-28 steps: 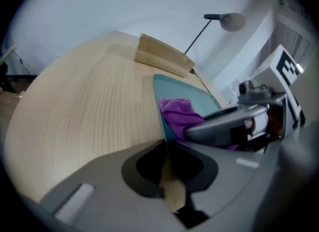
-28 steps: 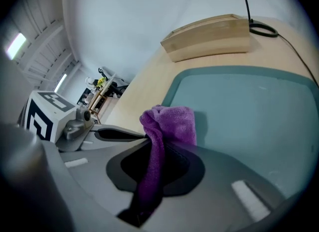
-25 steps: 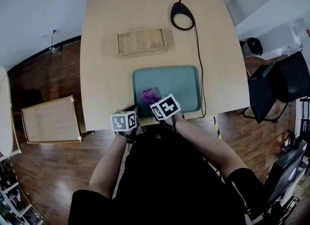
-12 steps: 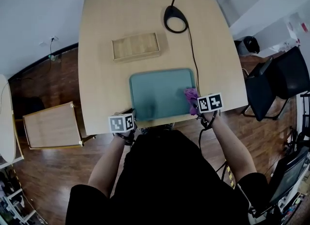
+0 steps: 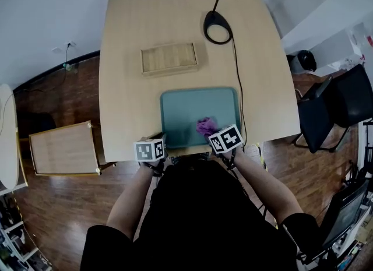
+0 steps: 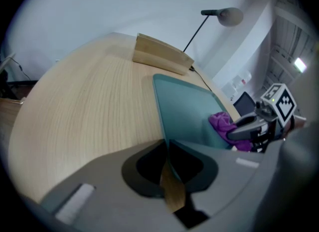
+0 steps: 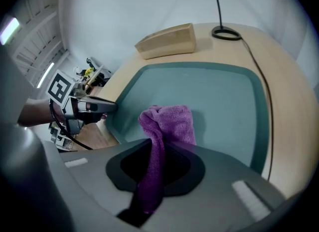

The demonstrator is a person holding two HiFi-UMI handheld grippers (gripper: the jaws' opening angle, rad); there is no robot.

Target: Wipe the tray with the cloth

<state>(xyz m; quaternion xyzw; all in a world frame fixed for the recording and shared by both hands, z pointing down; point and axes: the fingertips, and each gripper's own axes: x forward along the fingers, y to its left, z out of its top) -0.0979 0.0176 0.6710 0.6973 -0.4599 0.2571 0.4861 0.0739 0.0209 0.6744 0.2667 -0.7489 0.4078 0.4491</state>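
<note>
A teal tray [image 5: 192,108] lies near the front edge of the light wooden table. My left gripper [image 5: 158,140] is shut on the tray's near-left rim; in the left gripper view the teal rim [image 6: 172,107] runs straight into the closed jaws [image 6: 167,148]. My right gripper [image 5: 213,133] is shut on a purple cloth [image 5: 205,126], which rests on the tray's floor near the front edge, right of the middle. The right gripper view shows the cloth [image 7: 169,121] bunched on the tray [image 7: 214,89] and pinched between the jaws [image 7: 155,151]. The cloth [image 6: 224,123] also shows in the left gripper view.
A flat wooden box [image 5: 169,58] lies on the table beyond the tray. A lamp base [image 5: 218,26] stands at the back right, with its cable [image 5: 239,89] running along the tray's right side. A black chair [image 5: 344,98] is at the right, a wooden panel [image 5: 63,147] on the floor at the left.
The right gripper swept the cloth from the tray's near left to its right edge, then back to the near middle. The left gripper stayed at the tray's corner.
</note>
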